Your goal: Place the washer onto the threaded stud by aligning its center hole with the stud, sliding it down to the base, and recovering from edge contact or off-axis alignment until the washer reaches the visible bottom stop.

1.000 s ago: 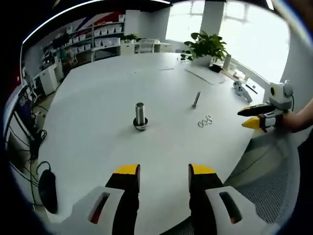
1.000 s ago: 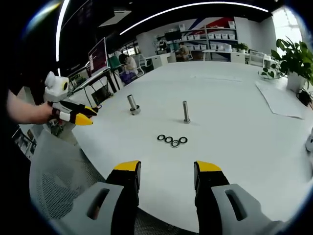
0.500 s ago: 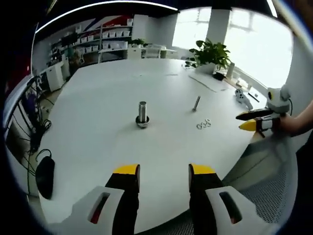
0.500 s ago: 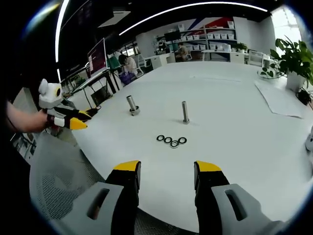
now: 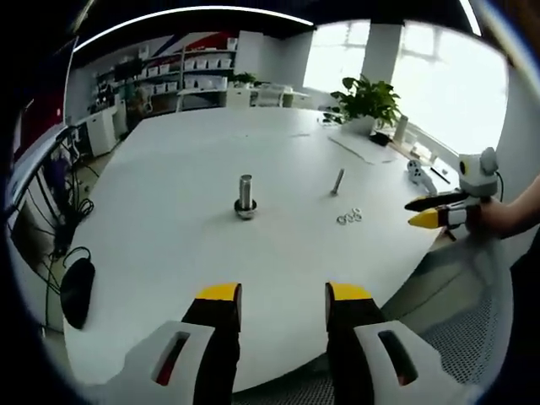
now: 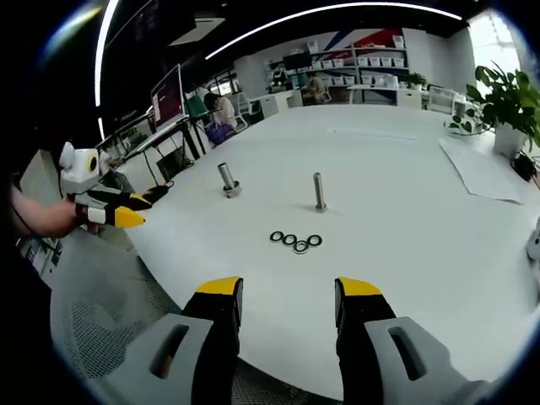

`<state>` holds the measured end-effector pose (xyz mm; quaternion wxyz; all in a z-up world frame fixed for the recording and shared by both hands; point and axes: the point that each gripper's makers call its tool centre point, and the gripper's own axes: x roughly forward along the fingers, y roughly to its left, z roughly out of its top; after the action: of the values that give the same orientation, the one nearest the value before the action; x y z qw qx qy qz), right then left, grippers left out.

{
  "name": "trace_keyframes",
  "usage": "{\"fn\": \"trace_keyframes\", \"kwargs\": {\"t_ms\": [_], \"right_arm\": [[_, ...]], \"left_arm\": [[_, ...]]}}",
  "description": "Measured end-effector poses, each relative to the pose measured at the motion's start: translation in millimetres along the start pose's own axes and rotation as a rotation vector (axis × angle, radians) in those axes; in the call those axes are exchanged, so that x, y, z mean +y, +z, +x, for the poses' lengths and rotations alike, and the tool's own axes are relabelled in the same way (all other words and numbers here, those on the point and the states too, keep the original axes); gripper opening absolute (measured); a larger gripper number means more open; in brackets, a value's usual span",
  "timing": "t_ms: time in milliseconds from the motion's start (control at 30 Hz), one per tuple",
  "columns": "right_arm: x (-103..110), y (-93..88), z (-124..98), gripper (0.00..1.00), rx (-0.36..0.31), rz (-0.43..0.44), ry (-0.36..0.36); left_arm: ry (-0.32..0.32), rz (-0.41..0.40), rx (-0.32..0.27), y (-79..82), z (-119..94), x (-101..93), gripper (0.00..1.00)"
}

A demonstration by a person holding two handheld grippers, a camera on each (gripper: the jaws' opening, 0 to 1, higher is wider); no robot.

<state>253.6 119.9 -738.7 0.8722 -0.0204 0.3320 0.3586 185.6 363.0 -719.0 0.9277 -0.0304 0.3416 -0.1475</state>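
Several dark washers [image 6: 296,241] lie in a short row on the white table [image 6: 405,253], also seen as washers [image 5: 349,217] in the left gripper view. Just beyond them stands a thin threaded stud [image 6: 319,192] [image 5: 337,181], upright and bare. A thicker stud on a round base [image 6: 228,180] [image 5: 245,196] stands further left. My right gripper [image 6: 289,291] is open and empty, short of the washers near the table edge; it also appears as the right gripper [image 5: 432,211] in a hand. My left gripper [image 5: 283,295] is open and empty over the table edge, seen too as the left gripper [image 6: 126,209].
A potted plant [image 5: 367,97] [image 6: 506,101] and a sheet of paper [image 6: 485,173] sit at the far side. A white controller [image 5: 416,170] lies near the rim, and a black object [image 5: 76,291] lies off the table's edge. A mesh chair [image 6: 101,312] stands below the edge.
The left gripper view has drawn back from the table, so the studs look smaller. In the right gripper view the left gripper has slid left and slightly down. The right gripper is still.
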Motion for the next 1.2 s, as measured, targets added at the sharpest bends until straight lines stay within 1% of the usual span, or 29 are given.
{"fn": "trace_keyframes", "kwargs": {"t_ms": [200,300,500,767,933,1033,1133,1200], "right_arm": [[0.1,-0.9,0.4,0.46,0.005,-0.001,0.0],[-0.1,-1.1,0.4,0.46,0.005,-0.002,-0.001],[0.7,-2.0,0.7,0.46,0.011,-0.004,0.002],[2.1,-3.8,1.0,0.46,0.022,-0.01,0.006],[1.9,-3.6,1.0,0.46,0.02,-0.008,0.007],[1.9,-4.2,1.4,0.46,0.023,-0.01,0.008],[2.3,-4.4,1.4,0.46,0.025,-0.011,0.009],[2.2,-4.5,1.3,0.46,0.026,-0.01,0.008]], "left_arm": [[0.02,-0.01,-0.018,0.0,-2.6,6.4,0.37],[0.028,-0.009,-0.013,-3.3,-1.8,8.5,0.37],[0.035,0.036,-0.013,-4.9,-0.9,7.9,0.35],[0.029,0.055,-0.019,-5.5,0.0,7.3,0.34],[0.033,0.019,-0.028,-8.1,-1.5,13.7,0.34],[0.026,0.028,-0.036,-7.2,-0.5,10.7,0.34],[0.02,0.043,-0.027,-9.3,0.6,8.5,0.33],[0.014,0.04,-0.033,-8.7,0.8,7.7,0.33]]}}
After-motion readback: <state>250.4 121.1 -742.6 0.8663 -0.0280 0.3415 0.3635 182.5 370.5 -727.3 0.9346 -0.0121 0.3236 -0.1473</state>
